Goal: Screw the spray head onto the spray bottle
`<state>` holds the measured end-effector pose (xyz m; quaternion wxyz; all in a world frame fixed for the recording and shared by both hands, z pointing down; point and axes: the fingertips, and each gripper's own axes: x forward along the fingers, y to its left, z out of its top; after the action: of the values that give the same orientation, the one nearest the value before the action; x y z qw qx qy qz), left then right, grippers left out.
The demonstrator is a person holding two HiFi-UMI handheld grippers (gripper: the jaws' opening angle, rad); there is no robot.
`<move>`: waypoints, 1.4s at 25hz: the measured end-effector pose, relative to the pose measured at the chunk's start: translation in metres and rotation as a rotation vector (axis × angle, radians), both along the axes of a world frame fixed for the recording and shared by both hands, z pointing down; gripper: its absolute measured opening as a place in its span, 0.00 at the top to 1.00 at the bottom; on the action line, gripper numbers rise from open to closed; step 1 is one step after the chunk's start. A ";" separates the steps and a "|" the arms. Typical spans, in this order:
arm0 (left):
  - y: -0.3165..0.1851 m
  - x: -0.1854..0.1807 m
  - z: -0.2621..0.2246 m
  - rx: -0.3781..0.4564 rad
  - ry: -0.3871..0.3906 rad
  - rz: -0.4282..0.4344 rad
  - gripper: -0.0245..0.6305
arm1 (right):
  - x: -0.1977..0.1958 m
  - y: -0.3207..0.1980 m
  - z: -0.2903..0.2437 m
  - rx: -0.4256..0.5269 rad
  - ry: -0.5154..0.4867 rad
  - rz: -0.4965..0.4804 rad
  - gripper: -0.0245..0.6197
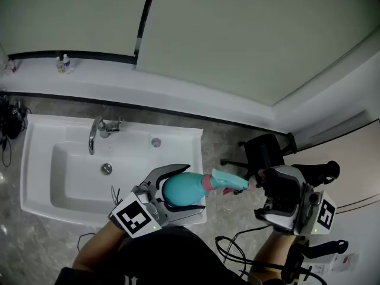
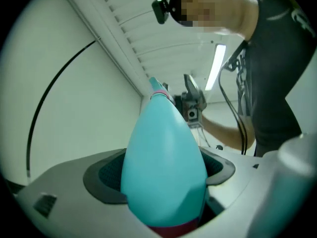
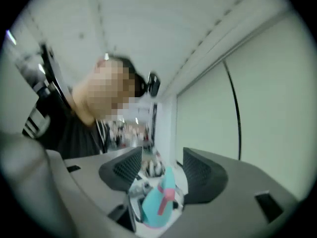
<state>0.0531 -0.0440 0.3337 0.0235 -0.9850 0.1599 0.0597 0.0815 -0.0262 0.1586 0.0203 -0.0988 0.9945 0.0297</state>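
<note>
The left gripper (image 1: 191, 189) had its jaws clamped on the belly of the teal spray bottle (image 1: 180, 190), level above the front rim of the sink (image 1: 41, 159). The spray head (image 1: 227, 181) pointed at the right gripper (image 3: 162, 166), whose jaws stood wide apart with the head low between them, clear of both pads.

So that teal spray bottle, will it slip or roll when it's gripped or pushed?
Probably slippery: the spray bottle is smooth and tapers, so the left hand-held gripper could squeeze it out. Lying sideways it would likely roll in a curve, being round. It looks like light plastic; its fill isn't visible.
</note>
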 end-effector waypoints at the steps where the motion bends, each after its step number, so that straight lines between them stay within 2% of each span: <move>1: 0.004 -0.001 -0.006 -0.012 0.029 0.034 0.32 | 0.018 0.001 -0.009 -0.056 -0.188 -0.060 0.60; 2: 0.009 -0.002 -0.011 -0.024 0.057 0.069 0.32 | 0.036 -0.004 -0.011 -0.113 -0.344 -0.096 0.60; 3: 0.013 -0.002 -0.017 -0.033 0.084 0.104 0.32 | 0.052 -0.015 -0.005 -0.169 -0.447 -0.101 0.60; 4: 0.017 -0.002 -0.024 -0.040 0.114 0.137 0.32 | 0.061 -0.029 0.007 -0.217 -0.491 -0.083 0.60; 5: 0.021 -0.003 -0.030 -0.048 0.145 0.166 0.32 | 0.064 -0.043 0.023 -0.253 -0.477 -0.054 0.60; 7: 0.028 -0.003 -0.038 -0.072 0.185 0.220 0.32 | 0.044 -0.057 0.054 -0.267 -0.324 -0.028 0.60; 9: 0.032 -0.001 -0.039 -0.101 0.185 0.264 0.32 | 0.010 -0.046 0.066 -0.209 -0.170 -0.092 0.60; 11: 0.035 0.001 -0.036 -0.122 0.172 0.293 0.32 | -0.016 -0.030 0.067 -0.146 -0.076 -0.172 0.60; 13: 0.039 0.003 -0.033 -0.140 0.165 0.315 0.32 | -0.032 -0.021 0.066 -0.109 -0.037 -0.232 0.60; 15: 0.043 0.005 -0.032 -0.159 0.169 0.343 0.32 | -0.042 -0.014 0.063 -0.098 -0.042 -0.277 0.60; 19: 0.047 0.004 -0.031 -0.199 0.191 0.379 0.32 | -0.053 -0.007 0.058 -0.104 -0.094 -0.318 0.70; 23: 0.047 0.004 -0.024 -0.180 0.126 0.364 0.32 | -0.059 -0.001 0.058 -0.118 -0.102 -0.341 0.71; 27: 0.041 0.005 -0.017 -0.146 0.057 0.303 0.32 | -0.061 0.000 0.058 -0.132 -0.088 -0.323 0.75; 31: 0.027 0.000 -0.008 -0.116 -0.049 0.170 0.32 | -0.061 -0.007 0.066 -0.128 -0.009 -0.237 0.75; 35: 0.009 -0.006 0.002 -0.067 -0.151 0.027 0.32 | -0.061 -0.017 0.077 -0.164 0.040 -0.157 0.75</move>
<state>0.0466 -0.0349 0.3360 0.0020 -0.9890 0.1464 -0.0199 0.0208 -0.0436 0.2354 -0.0055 -0.0215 0.9984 -0.0513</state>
